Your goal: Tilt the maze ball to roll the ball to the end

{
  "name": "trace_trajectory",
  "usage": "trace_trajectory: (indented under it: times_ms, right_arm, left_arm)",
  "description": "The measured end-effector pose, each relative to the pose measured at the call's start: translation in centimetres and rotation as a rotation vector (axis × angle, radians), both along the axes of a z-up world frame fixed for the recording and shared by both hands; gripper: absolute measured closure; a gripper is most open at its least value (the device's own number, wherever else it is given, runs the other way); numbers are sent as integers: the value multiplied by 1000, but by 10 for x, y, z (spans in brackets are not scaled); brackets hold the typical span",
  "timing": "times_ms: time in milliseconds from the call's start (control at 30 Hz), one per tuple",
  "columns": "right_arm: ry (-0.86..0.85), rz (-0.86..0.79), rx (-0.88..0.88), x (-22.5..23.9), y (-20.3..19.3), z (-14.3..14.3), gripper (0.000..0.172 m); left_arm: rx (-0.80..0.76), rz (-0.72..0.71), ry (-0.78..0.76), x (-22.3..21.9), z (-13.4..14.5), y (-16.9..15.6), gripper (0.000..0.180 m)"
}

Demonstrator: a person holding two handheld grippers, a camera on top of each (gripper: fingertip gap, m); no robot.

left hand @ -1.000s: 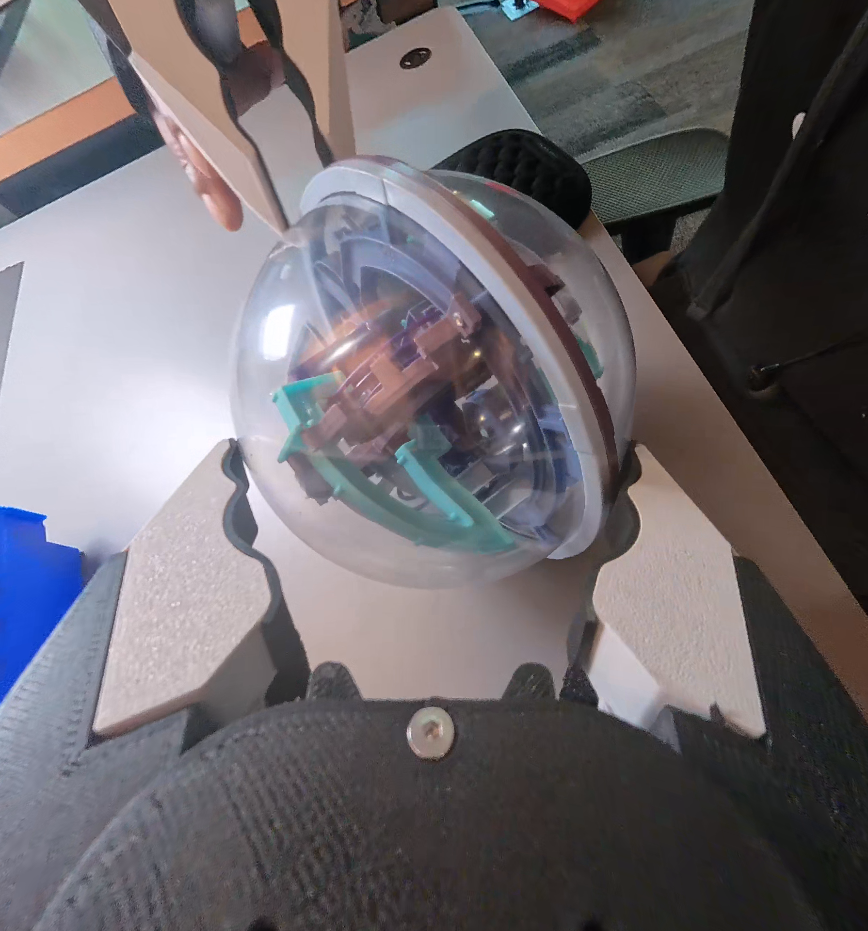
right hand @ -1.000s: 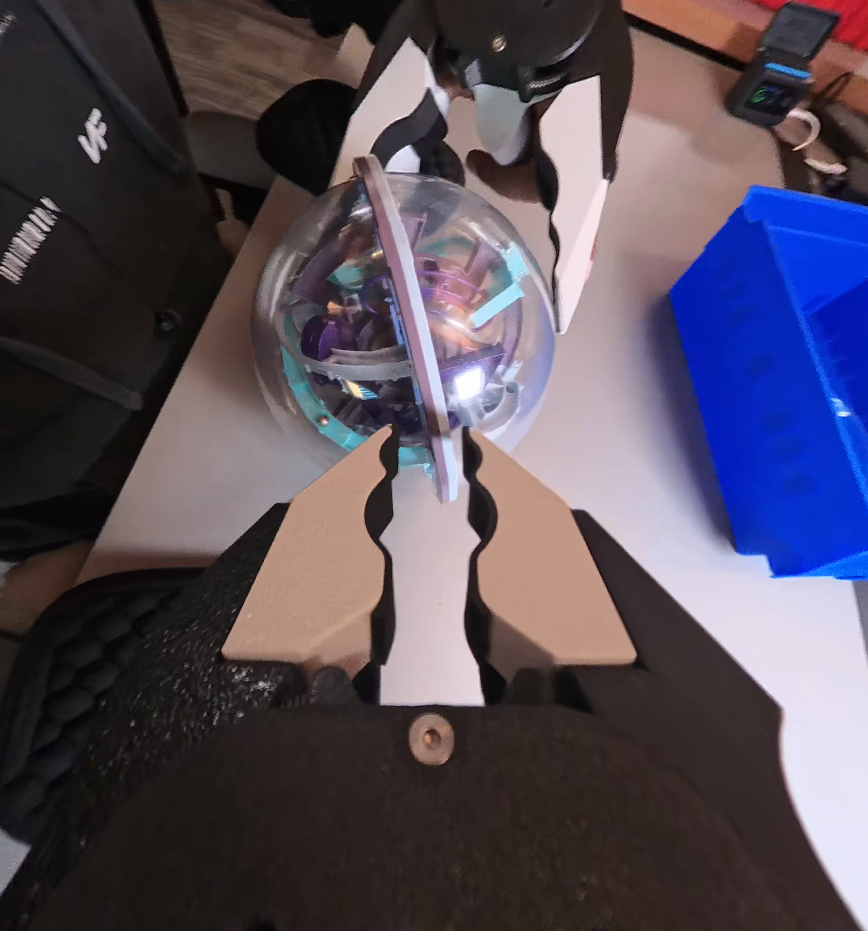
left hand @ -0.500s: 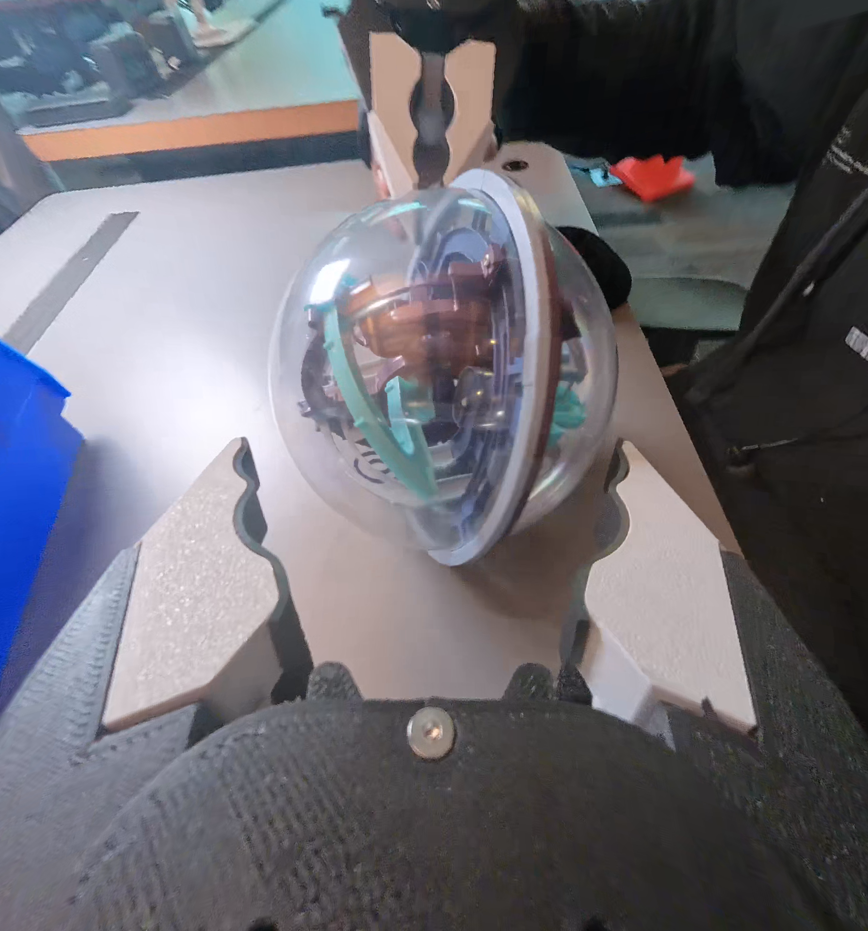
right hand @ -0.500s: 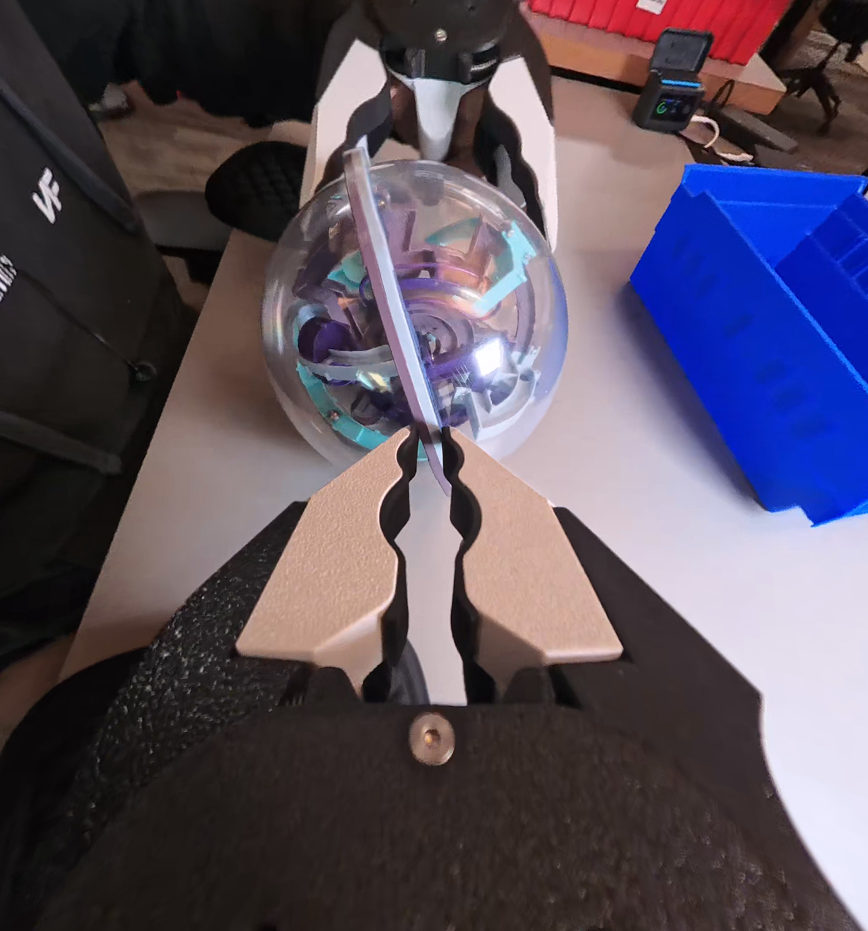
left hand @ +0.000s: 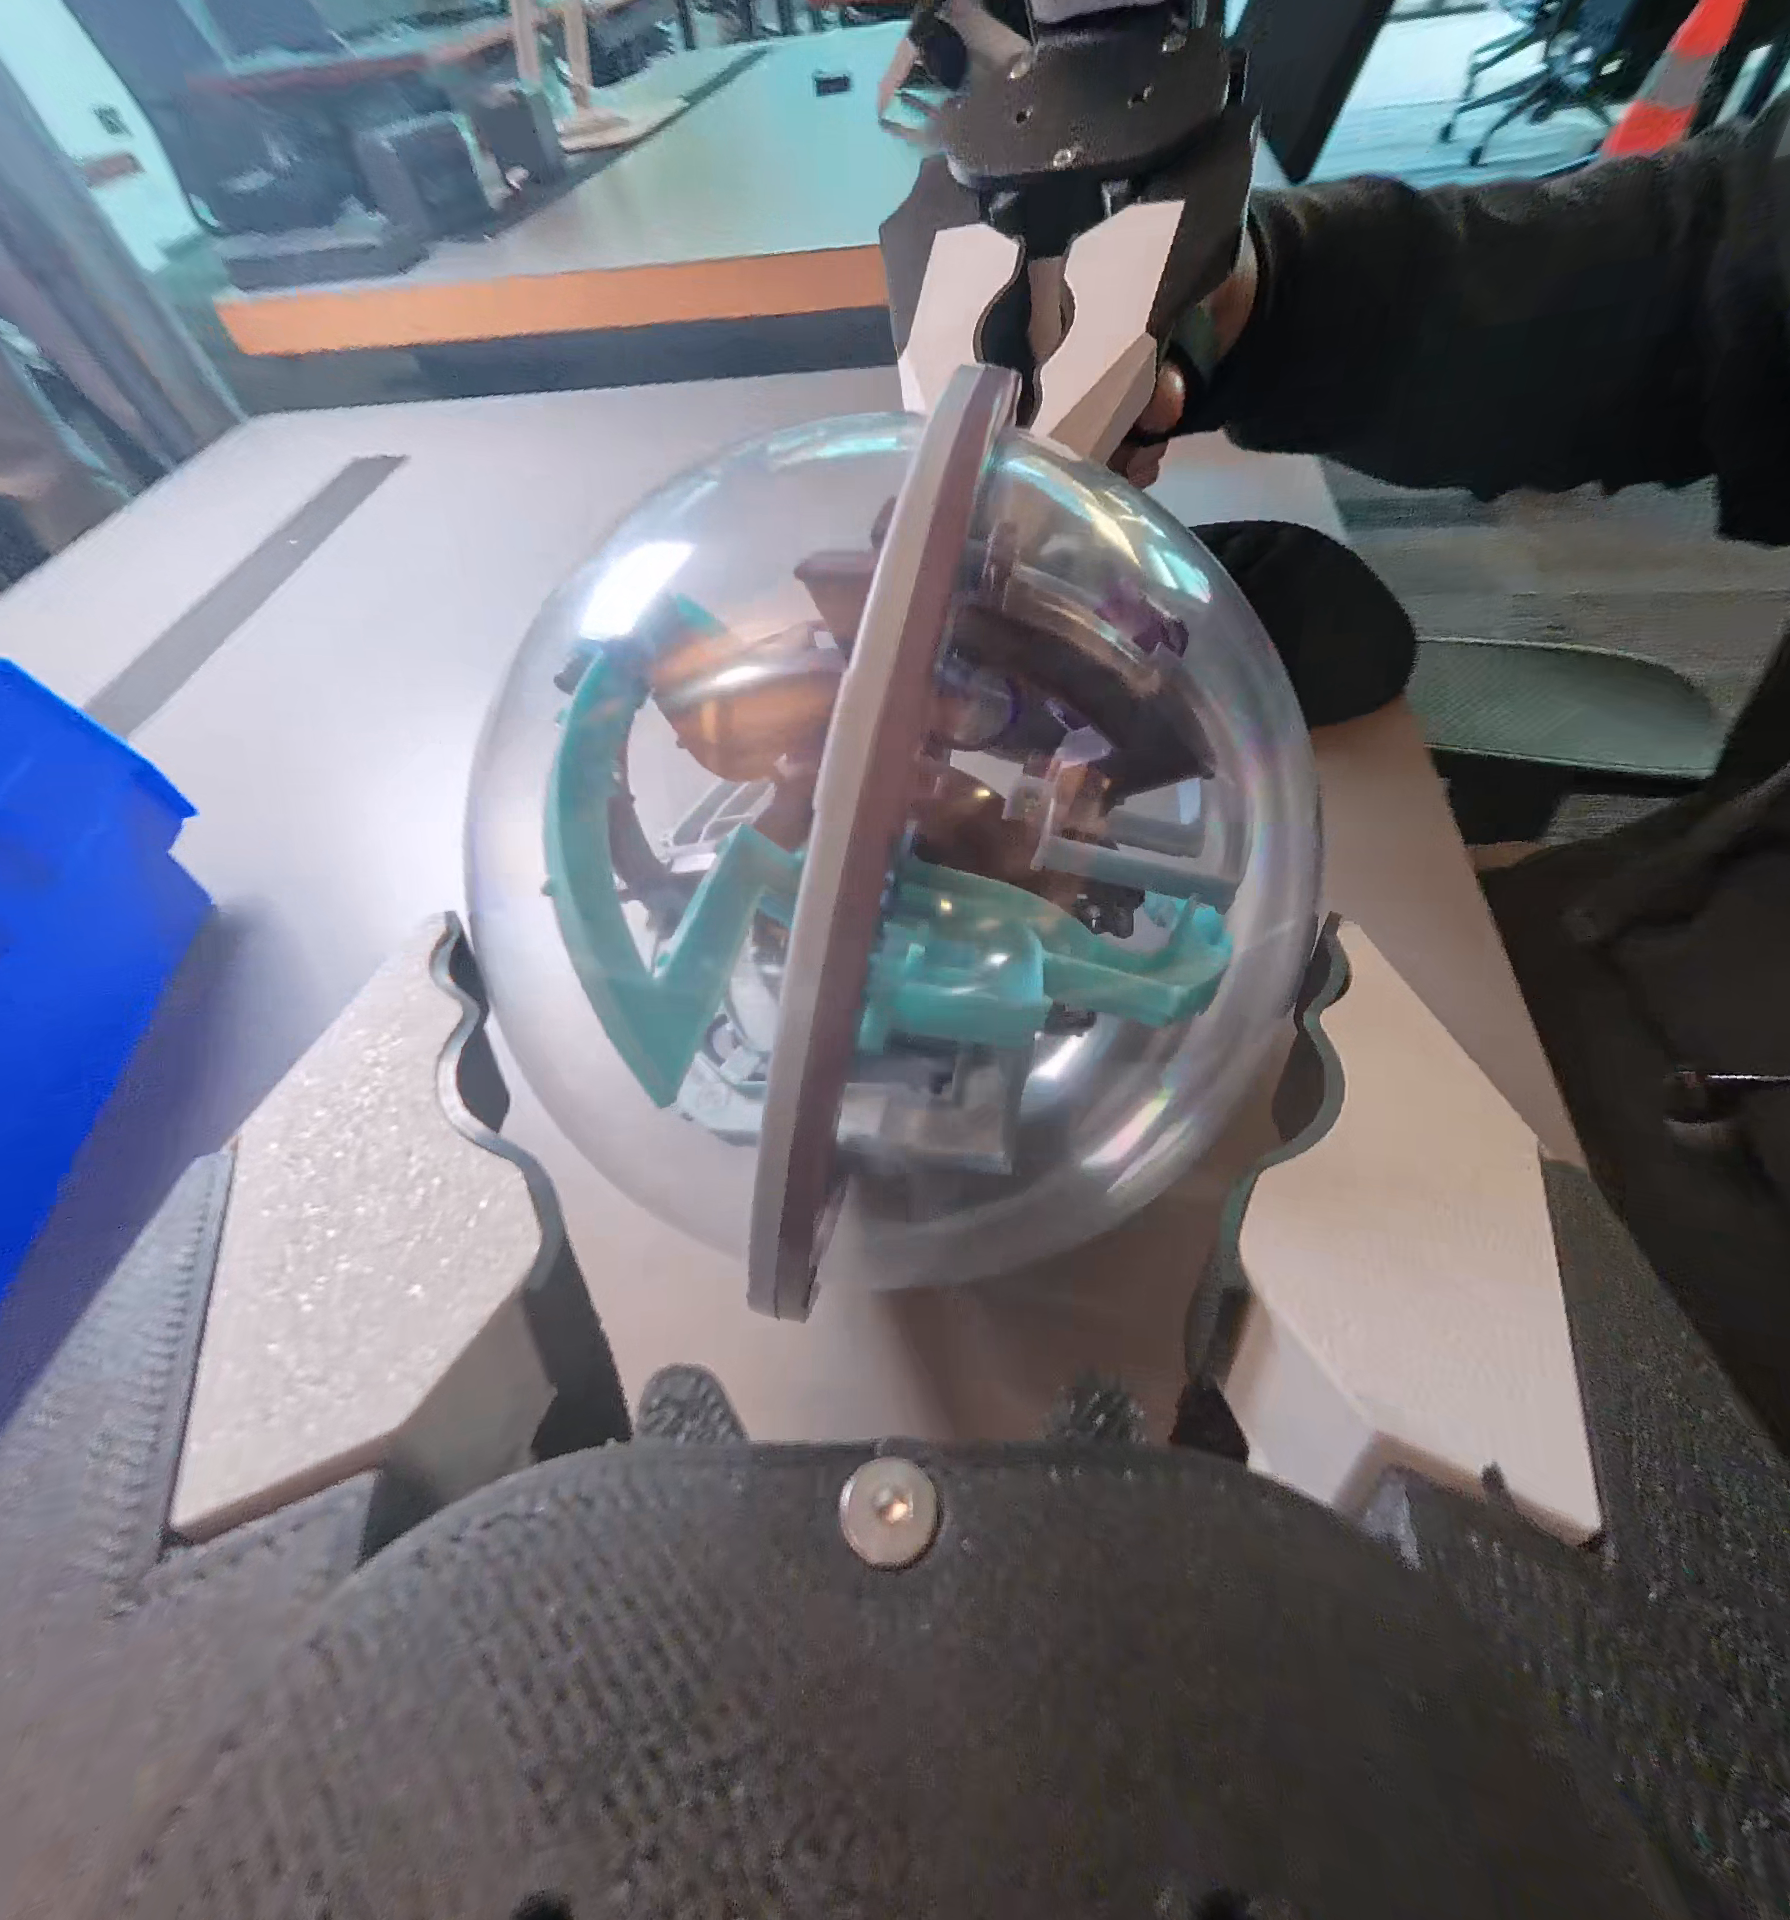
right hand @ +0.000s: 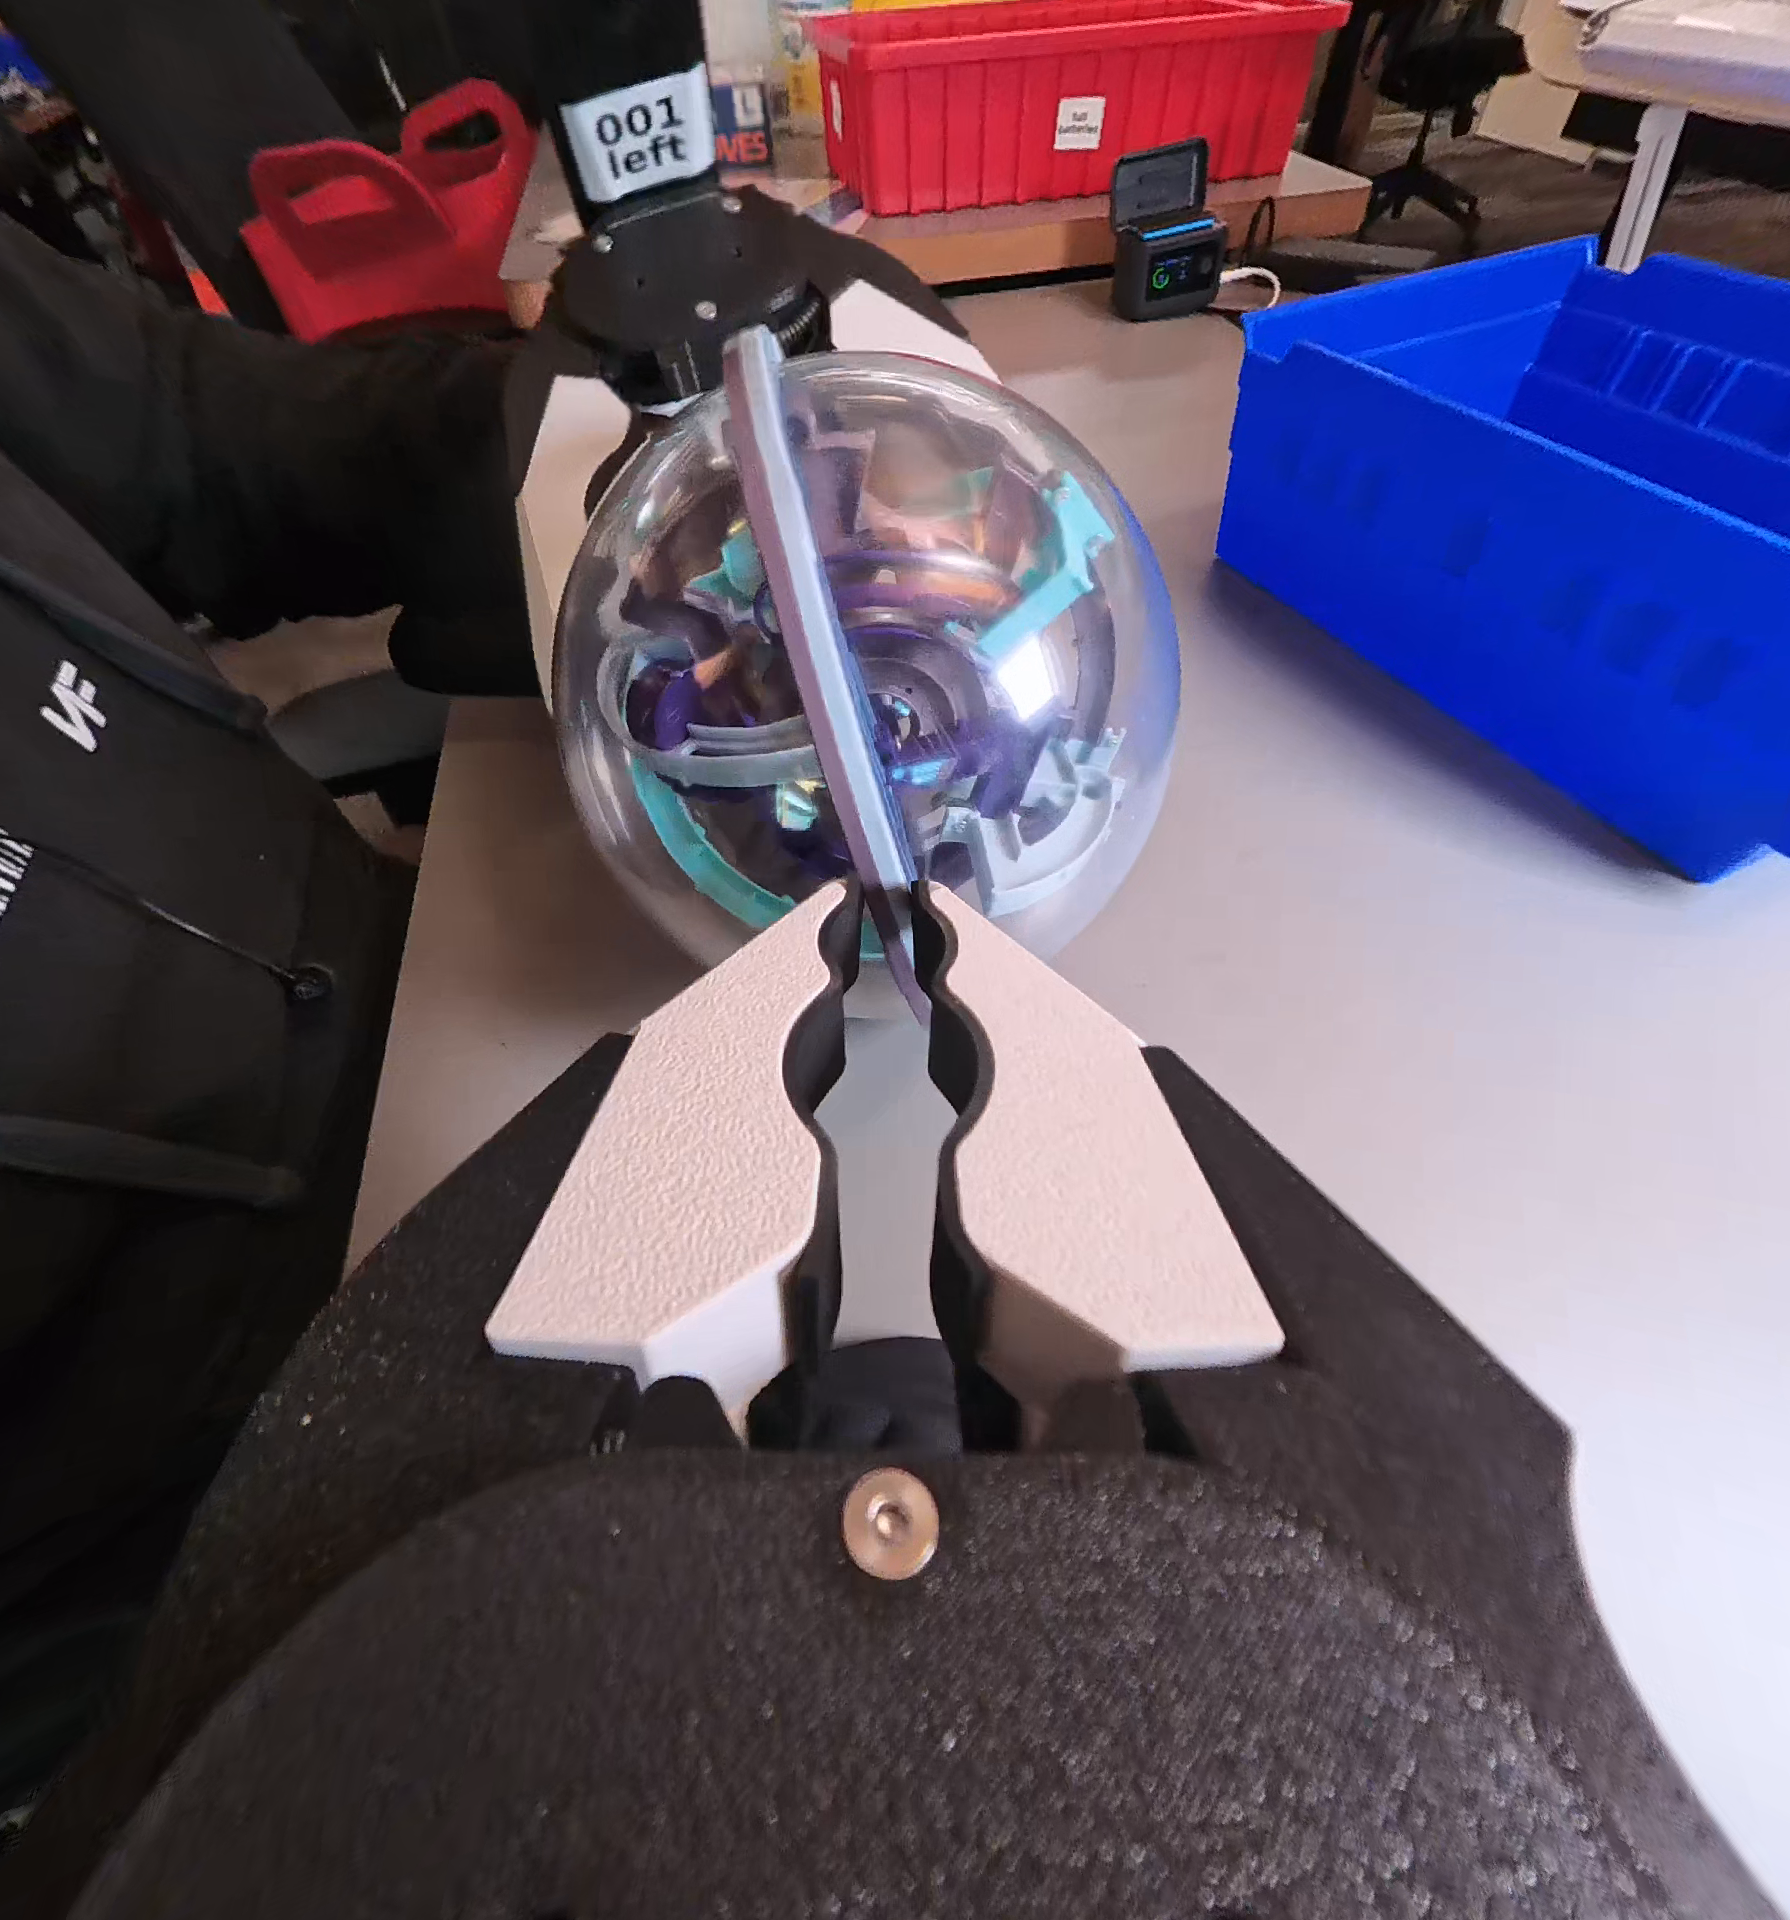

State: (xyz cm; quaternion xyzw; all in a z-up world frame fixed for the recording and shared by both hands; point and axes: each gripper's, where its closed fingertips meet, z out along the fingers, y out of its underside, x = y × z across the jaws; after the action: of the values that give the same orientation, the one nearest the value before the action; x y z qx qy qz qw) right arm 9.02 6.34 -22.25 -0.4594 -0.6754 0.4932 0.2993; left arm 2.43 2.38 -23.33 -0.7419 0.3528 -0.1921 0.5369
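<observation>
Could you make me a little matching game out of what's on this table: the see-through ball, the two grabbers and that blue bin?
Things:
1. maze ball
2. left gripper
3. right gripper
4. blue bin

Descriptions:
A. pinches the ball's flat ring
B. clear sphere with teal tracks inside
C. stands apart on the table, beside the ball
D. fingers spread wide, one on each side of the sphere

Pairs: 1-B, 2-D, 3-A, 4-C

left wrist: close, facing right | right wrist: close, facing left | shared: maze ball (left hand: 891, 852)
</observation>
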Motion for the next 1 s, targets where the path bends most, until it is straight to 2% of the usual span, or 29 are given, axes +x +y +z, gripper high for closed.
trace_trajectory:
  times_ms: [333,500,567,667,767,867,1000]
  right_arm:
    - [-14,-42,-60,1,-8,-14,167]
    - [-13,-84,29,-1,-4,-23,163]
    - [0,-94,103,-1,-1,-23,141]
    - [43,-92,227,-2,0,-14,96]
    - [74,-82,353,-7,2,-3,68]
    - [85,-35,439,-15,0,5,54]
    - [82,2,499,-33,3,6,45]
  left_arm:
    - [-244,-133,-129,-3,9,3,32]
    - [-377,-145,-212,-6,9,13,34]
    - [-412,-146,-230,-8,8,17,34]
    - [-458,-157,-241,-9,7,22,35]
    - [-487,-167,-260,-9,7,27,36]
    - [-520,-178,-273,-9,7,32,37]
    - [-554,-186,-304,-6,9,41,38]
